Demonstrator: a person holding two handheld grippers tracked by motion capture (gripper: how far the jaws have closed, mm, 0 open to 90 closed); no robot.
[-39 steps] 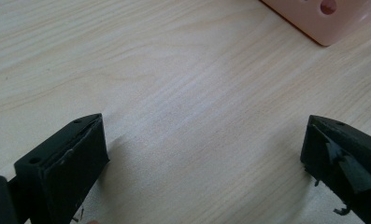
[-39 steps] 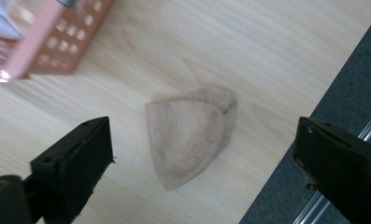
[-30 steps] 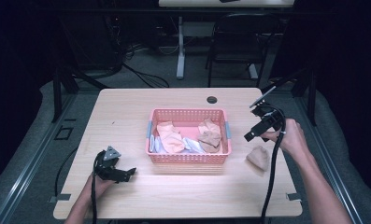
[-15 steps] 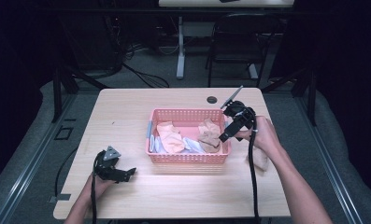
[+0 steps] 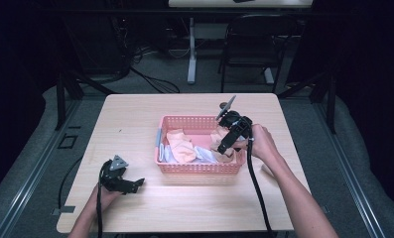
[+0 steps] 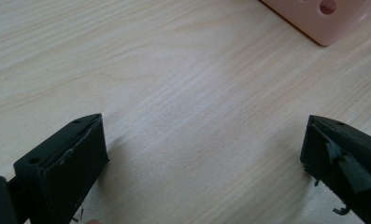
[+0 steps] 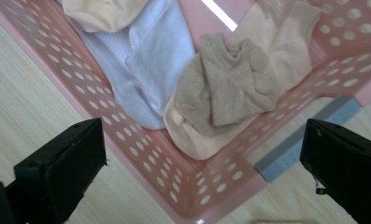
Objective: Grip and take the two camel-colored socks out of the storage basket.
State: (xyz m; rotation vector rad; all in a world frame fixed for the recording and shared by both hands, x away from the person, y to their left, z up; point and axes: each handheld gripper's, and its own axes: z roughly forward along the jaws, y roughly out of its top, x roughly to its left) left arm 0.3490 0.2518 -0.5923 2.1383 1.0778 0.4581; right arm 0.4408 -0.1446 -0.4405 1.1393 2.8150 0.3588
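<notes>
Socks (image 7: 230,84) in basket (image 7: 141,154); right gripper (image 7: 197,163) wide open above.

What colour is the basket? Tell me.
Pink, with round holes in its walls; the basket shows best in the right gripper view.

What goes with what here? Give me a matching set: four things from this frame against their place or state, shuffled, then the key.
Things:
1. left tongs
2. right tongs
3. tan sock
4. basket

Places or states:
A. pink, perforated, mid-table
B. open, low over bare wood at the table's near left
C. crumpled in the basket's corner, on a paler sock
D. open, poised over the basket's right end

Pairs: 1-B, 2-D, 3-C, 4-A
</notes>
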